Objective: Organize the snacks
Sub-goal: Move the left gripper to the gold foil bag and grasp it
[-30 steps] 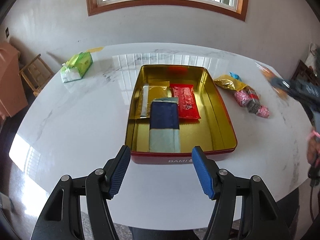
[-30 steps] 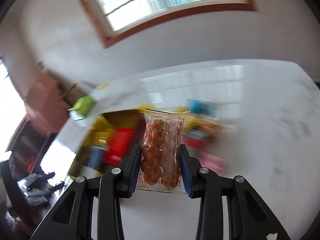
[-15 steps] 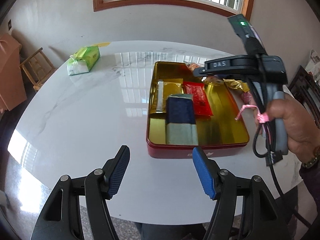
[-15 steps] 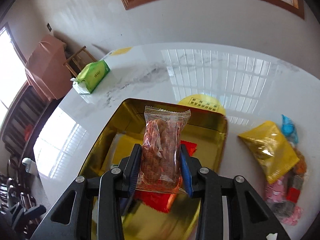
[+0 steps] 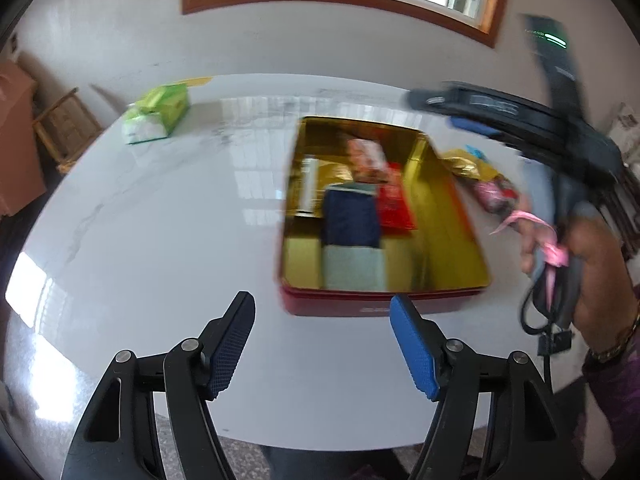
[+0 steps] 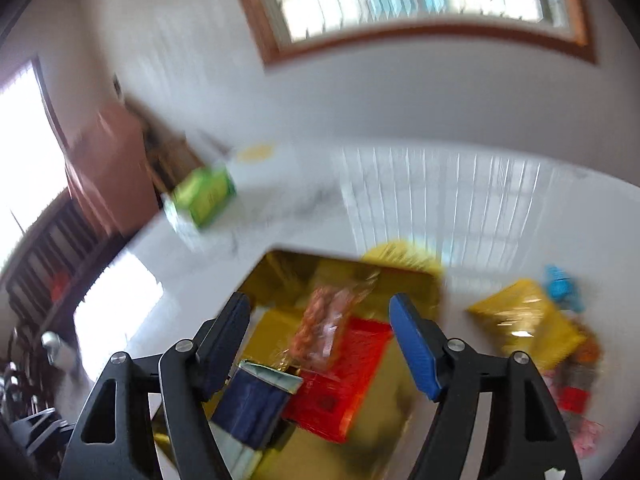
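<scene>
Left wrist view: left gripper [image 5: 322, 344], jaws apart and empty, having just widened slightly, over the white table [image 5: 160, 240] before the gold-lined red tin [image 5: 440, 248]; a hand [image 5: 592, 264] holds the right gripper at right. Right wrist view: right gripper [image 6: 318, 346], jaws just opened wide, holding nothing; clear packet of brown snacks [image 6: 326, 328] lies in the tin [image 6: 288, 272] atop the red packet [image 6: 344, 384], beside the dark blue box [image 6: 252, 408], blurred.

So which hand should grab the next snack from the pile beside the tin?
Probably right. The right gripper is open and empty, and the loose snack pile lies on its side of the tin. The left gripper hangs at the tin's near edge.
</scene>
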The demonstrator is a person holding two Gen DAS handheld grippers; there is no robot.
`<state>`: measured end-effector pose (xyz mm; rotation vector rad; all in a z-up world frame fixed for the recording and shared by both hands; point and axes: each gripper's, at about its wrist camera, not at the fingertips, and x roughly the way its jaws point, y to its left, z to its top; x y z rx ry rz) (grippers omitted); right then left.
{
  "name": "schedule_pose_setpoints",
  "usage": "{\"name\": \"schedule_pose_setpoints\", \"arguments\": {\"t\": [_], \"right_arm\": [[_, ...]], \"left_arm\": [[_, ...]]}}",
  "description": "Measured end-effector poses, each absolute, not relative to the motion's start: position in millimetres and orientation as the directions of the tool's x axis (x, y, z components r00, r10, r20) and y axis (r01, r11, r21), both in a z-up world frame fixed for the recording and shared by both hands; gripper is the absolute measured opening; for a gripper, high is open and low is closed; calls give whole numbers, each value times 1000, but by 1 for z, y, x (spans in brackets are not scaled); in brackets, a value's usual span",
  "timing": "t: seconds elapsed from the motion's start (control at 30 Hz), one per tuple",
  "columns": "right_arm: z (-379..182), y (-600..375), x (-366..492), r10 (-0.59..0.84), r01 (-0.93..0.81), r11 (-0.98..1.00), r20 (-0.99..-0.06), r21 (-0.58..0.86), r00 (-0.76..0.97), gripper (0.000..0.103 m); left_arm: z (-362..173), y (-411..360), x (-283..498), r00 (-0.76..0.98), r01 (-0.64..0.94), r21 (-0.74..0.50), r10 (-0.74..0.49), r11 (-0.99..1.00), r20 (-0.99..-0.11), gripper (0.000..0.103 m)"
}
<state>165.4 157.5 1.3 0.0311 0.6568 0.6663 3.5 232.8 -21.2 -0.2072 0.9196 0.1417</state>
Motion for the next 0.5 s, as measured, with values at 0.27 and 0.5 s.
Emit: {"name": "schedule_pose_setpoints", "arguments": {"t": [0.27, 0.5], "right_arm": [[-32, -35, 131, 204, -297, 954, -616, -51, 761, 71], [-68, -150, 119, 35, -120, 989, -659, -84, 752, 70]], "left_arm": [[2, 163, 41, 560, 32, -265, -237, 964, -794, 71], [11, 102, 119, 445, 130, -376, -393, 917, -804, 71]]}}
